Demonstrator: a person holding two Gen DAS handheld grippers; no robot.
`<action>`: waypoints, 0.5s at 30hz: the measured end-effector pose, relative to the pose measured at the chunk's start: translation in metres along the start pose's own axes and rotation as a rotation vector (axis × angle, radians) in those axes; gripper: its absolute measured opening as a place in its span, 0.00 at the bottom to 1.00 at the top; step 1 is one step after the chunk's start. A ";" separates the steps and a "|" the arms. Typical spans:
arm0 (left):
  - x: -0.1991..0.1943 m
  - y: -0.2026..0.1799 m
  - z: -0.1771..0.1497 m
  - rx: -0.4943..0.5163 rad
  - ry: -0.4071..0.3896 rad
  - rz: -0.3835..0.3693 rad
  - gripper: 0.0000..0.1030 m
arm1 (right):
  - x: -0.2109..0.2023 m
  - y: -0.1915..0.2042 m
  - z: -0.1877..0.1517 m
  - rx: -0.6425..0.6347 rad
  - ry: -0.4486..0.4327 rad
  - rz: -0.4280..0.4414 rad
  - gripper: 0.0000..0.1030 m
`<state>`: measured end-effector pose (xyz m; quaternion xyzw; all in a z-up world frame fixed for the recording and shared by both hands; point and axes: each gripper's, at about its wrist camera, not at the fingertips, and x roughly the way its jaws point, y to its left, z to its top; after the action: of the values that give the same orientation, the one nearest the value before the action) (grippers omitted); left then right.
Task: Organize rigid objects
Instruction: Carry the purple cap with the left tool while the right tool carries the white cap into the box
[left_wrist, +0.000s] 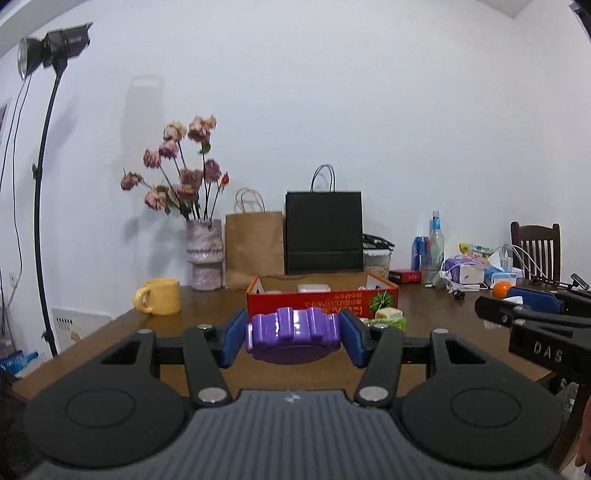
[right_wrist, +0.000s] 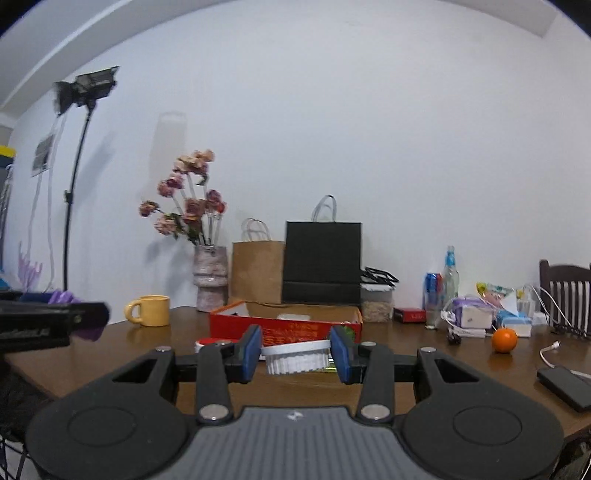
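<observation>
My left gripper (left_wrist: 293, 338) is shut on a purple ridged lid-like piece (left_wrist: 293, 334) and holds it above the brown table (left_wrist: 110, 343), in front of a red cardboard box (left_wrist: 321, 297). My right gripper (right_wrist: 295, 354) is shut on a white ridged round piece (right_wrist: 297, 356), held above the table before the same red box (right_wrist: 284, 326). The right gripper shows at the right edge of the left wrist view (left_wrist: 480, 308). The left gripper with the purple piece (right_wrist: 86, 330) shows at the left edge of the right wrist view.
A yellow mug (left_wrist: 159, 295), a vase of dried flowers (left_wrist: 205, 254), brown (left_wrist: 255, 247) and black (left_wrist: 323, 232) paper bags stand behind. An orange (right_wrist: 504, 339), a phone (right_wrist: 565, 386), bottles, cans and tissue packs crowd the right. A chair (right_wrist: 567, 291) is far right.
</observation>
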<state>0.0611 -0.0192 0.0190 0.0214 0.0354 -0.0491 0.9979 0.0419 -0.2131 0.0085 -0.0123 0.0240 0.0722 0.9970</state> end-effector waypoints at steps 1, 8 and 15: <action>-0.002 0.000 0.002 0.004 -0.012 -0.001 0.54 | -0.002 0.003 0.001 -0.012 -0.005 0.012 0.39; 0.009 0.003 0.000 -0.028 0.029 -0.013 0.54 | 0.010 0.010 -0.004 -0.012 0.024 0.031 0.39; 0.027 0.010 -0.010 -0.050 0.093 -0.009 0.54 | 0.024 0.007 -0.015 0.003 0.059 0.028 0.39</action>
<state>0.0880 -0.0109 0.0071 -0.0012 0.0829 -0.0518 0.9952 0.0636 -0.2033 -0.0074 -0.0125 0.0539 0.0857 0.9948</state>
